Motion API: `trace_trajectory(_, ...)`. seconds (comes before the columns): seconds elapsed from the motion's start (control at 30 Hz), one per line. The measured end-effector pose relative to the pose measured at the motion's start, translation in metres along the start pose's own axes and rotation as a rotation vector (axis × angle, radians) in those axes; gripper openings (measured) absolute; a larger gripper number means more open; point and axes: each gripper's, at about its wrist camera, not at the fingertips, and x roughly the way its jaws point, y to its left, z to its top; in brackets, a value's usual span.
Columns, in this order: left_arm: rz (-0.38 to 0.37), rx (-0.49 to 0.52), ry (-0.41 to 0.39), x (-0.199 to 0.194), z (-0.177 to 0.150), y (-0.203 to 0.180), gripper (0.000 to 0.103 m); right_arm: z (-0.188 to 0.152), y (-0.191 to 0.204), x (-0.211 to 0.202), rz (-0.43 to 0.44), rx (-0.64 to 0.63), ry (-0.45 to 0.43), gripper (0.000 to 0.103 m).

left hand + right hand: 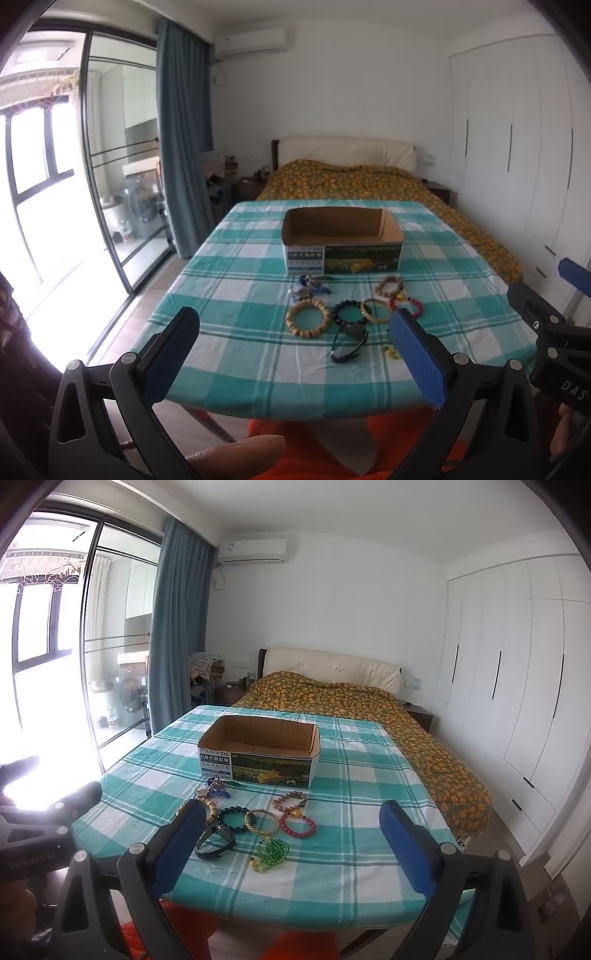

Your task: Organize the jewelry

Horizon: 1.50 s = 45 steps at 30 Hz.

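An open cardboard box [341, 242] [258, 751] stands mid-table on the teal checked cloth [236, 266]. In front of it lie several pieces of jewelry: a wooden bead bracelet [308, 317], a dark blue bead bracelet [349, 312] [234, 819], a gold bangle [375, 310] [262, 821], a pink bead bracelet [298, 823], a brown bead bracelet [389, 285] [291, 800], a black watch [349, 345] [215, 843] and green beads [274, 851]. My left gripper [295, 325] and right gripper [291, 823] hover open near the table's front edge, nothing between their fingers.
A tangle of blue and metal trinkets [312, 288] [214, 790] lies by the box's front left corner. Behind the table is a bed with a yellow patterned cover [332, 698]. White wardrobes [517, 701] line the right wall; a glass sliding door [110, 166] is left.
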Motion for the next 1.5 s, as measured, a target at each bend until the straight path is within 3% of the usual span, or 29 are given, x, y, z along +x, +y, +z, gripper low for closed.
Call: trace_trajectory(1.5,0.009,-0.004,-0.004,-0.006,-0.006,0.002,0.103,-0.010,0.001,-0.008,-0.012,0.008,-0.021,0.097)
